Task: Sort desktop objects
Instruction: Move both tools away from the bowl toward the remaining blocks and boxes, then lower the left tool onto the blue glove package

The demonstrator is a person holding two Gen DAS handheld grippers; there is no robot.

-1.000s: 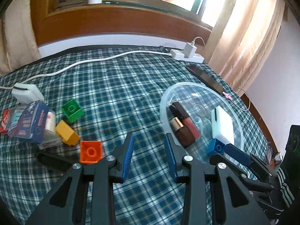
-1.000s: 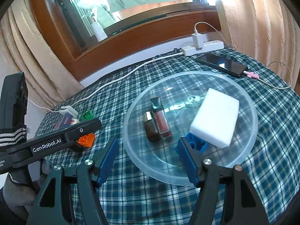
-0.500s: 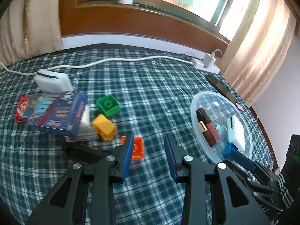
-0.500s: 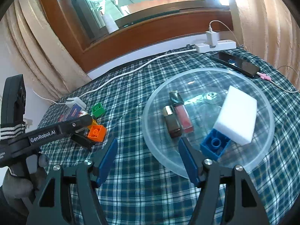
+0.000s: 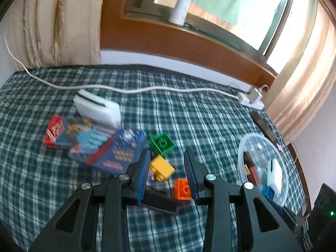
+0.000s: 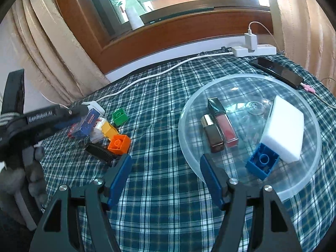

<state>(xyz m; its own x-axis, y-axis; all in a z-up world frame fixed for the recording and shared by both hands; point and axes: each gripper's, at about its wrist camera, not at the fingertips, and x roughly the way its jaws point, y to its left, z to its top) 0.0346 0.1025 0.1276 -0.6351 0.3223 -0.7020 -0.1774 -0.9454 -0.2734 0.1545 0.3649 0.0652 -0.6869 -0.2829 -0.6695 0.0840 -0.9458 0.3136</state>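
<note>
The tabletop, covered in a blue-green checked cloth, ends at the back against a white strip of wall under a wooden window sill, with curtains at both back corners. A white cable runs along that back edge to a power strip, and a dark phone lies just in front of it. The widest bare stretch of cloth lies in the middle, between the clear bowl on the right and the cluster of loose things on the left.

The bowl holds two lip-colour tubes, a white sponge and a blue brick touching the sponge's near edge.

The left tongs stand spread and empty above the cluster; the yellow brick shows between their pads, the orange brick just by the right pad, the green brick beyond. A blue card box and a white block crowd the left side, and a black comb-like piece lies in front of the orange brick.

The right tongs are spread with nothing between them, over bare cloth at the bowl's near left rim.
</note>
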